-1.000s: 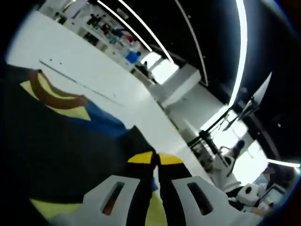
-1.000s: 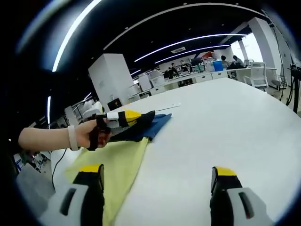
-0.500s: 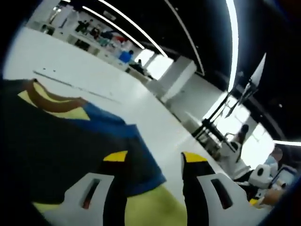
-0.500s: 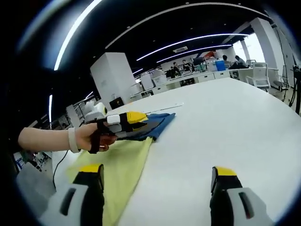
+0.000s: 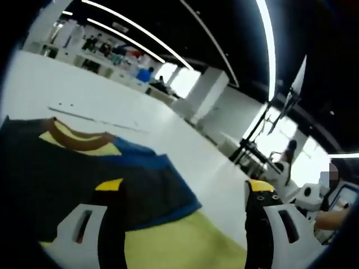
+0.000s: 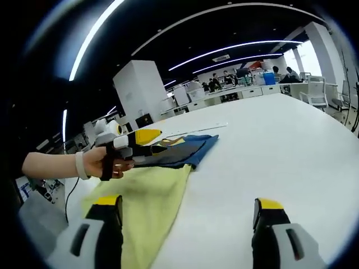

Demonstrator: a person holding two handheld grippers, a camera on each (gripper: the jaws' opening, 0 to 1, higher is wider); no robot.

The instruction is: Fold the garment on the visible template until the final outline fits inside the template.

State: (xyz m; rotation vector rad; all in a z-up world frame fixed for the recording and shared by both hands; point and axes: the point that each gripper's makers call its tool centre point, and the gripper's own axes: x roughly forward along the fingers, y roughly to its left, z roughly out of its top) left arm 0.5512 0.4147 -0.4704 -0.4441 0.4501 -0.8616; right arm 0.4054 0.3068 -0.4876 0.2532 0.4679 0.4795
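Left gripper view: left gripper (image 5: 179, 193) over the garment (image 5: 67, 168), jaws spread wide, nothing between them. Garment flat on the white table (image 5: 50, 89); dark with a blue edge, yellow patch under a brown collar (image 5: 76, 140) at the far end. Near blue hem running between the two yellow-tipped jaws, left jaw over the dark cloth, right jaw past the hem over the table edge of the yellow template (image 5: 179, 244). Template a yellow-green sheet, partly under the garment, showing bare below the hem between the jaws. No contact between jaws and cloth discernible.

Right gripper view: right gripper (image 6: 185, 210) held low over the table, jaws wide apart, empty. Left jaw above the near end of the template (image 6: 146, 207); right jaw above bare white table (image 6: 269, 145). Garment (image 6: 179, 151) well ahead of these jaws, lying on the far part of the template, blue edge toward the right. Left gripper (image 6: 147, 143) seen from the side at the garment's left margin, carried by a hand (image 6: 109, 163) with a pale wristband; upper yellow tip raised clear of the cloth, lower jaw close to the fabric, touching or not cannot be told.

Background: office room, white block (image 6: 140, 87), ceiling light strips, distant desks and people.
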